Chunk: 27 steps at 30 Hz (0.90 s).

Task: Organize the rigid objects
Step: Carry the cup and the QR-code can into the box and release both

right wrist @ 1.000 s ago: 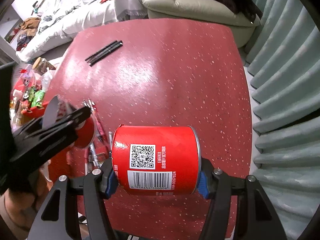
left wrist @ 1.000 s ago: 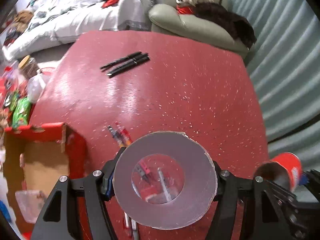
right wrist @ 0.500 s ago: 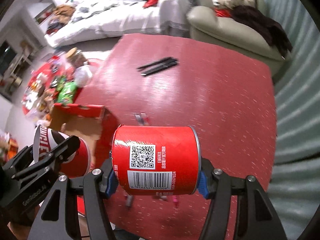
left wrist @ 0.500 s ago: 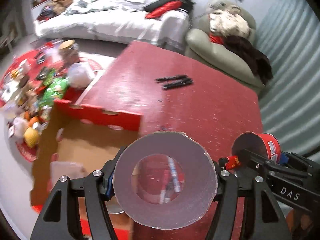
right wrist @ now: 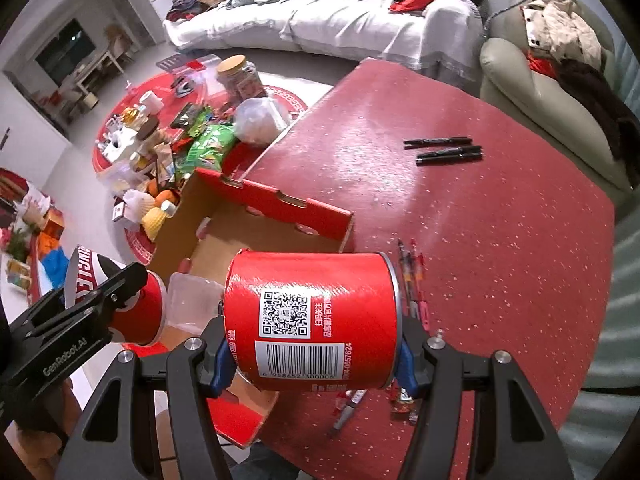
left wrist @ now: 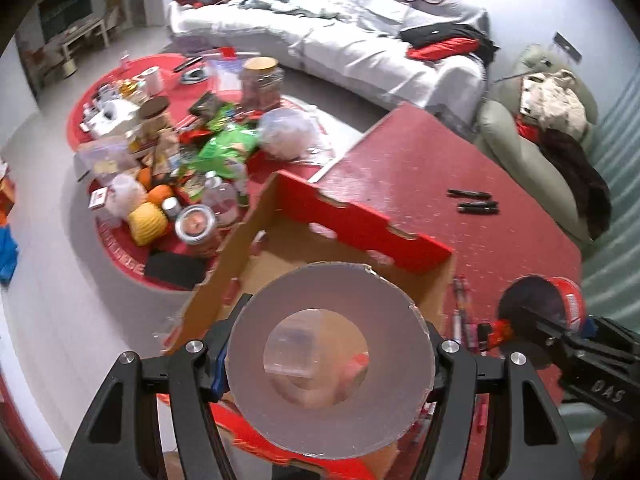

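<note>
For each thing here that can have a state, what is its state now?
Left gripper: shut on the ring-faced red can, held above the box.
Right gripper: shut on the red can with barcode, lying sideways.
Cardboard box: open on top.
Black pens: lying flat on the red table.

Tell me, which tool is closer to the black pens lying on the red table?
Right, though only slightly. The right tool, holding the red can, hangs over the table's near edge, on the same side as the black pens. The left tool, holding a tape roll, hovers over the cardboard box, farther off.
</note>
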### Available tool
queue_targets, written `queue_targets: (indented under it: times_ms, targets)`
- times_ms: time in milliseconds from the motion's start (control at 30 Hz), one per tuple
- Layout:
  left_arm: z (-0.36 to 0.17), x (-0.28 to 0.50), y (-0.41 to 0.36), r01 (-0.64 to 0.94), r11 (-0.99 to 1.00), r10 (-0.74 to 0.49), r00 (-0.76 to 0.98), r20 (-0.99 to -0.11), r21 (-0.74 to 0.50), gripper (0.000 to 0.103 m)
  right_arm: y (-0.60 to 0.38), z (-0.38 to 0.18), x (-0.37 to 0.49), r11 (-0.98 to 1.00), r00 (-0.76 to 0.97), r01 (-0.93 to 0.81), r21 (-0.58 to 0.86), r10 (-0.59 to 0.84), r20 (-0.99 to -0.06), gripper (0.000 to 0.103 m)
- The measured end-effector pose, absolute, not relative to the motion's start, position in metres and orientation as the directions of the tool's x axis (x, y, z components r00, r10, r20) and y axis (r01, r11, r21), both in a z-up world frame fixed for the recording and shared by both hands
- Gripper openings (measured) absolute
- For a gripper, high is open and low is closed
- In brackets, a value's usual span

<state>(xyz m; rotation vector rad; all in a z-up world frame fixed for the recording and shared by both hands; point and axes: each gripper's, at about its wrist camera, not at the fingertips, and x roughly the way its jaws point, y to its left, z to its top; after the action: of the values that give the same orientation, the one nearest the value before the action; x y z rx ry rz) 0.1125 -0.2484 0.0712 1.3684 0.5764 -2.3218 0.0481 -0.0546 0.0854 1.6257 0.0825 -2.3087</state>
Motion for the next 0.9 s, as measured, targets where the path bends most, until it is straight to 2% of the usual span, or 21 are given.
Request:
queue_targets:
  times_ms: [233, 400, 667, 800, 900]
  targets:
    - [0.06, 0.109, -0.257, 0.51, -0.848, -0.112, -0.44, -0.891, -0.145, 0.068, -0.015, 0.083, 0.045, -0.976, -0.312, 0.196, 0.099, -0.157, -0.937, 0.066]
    - [0.062, 0.099, -0.246, 0.467, -0.87, -0.085, -0.459, -0.884, -0.158, 0.068, 0.057, 0.076, 0.046, -0.961, -0.296, -0.022, 0.276, -0.257, -0.92, 0.066]
    - [0.06, 0.083, -0.232, 0.424, -0.889, -0.048, -0.466, -0.883, -0.175, 0.068, 0.15, 0.058, 0.062, -0.849, -0.3, -0.339, 0.405, -0.311, -0.902, 0.066]
    - [0.061, 0.081, -0.229, 0.427, -0.887, -0.05, -0.466, -0.884, -0.175, 0.068, 0.182, 0.029, 0.071, -0.656, -0.319, -0.494, 0.571, -0.475, -0.82, 0.066]
    - [0.062, 0.08, -0.228, 0.424, -0.891, -0.057, -0.462, -0.885, -0.164, 0.068, 0.201, -0.014, 0.088, -0.354, -0.417, -0.602, 0.716, -0.625, -0.66, 0.066]
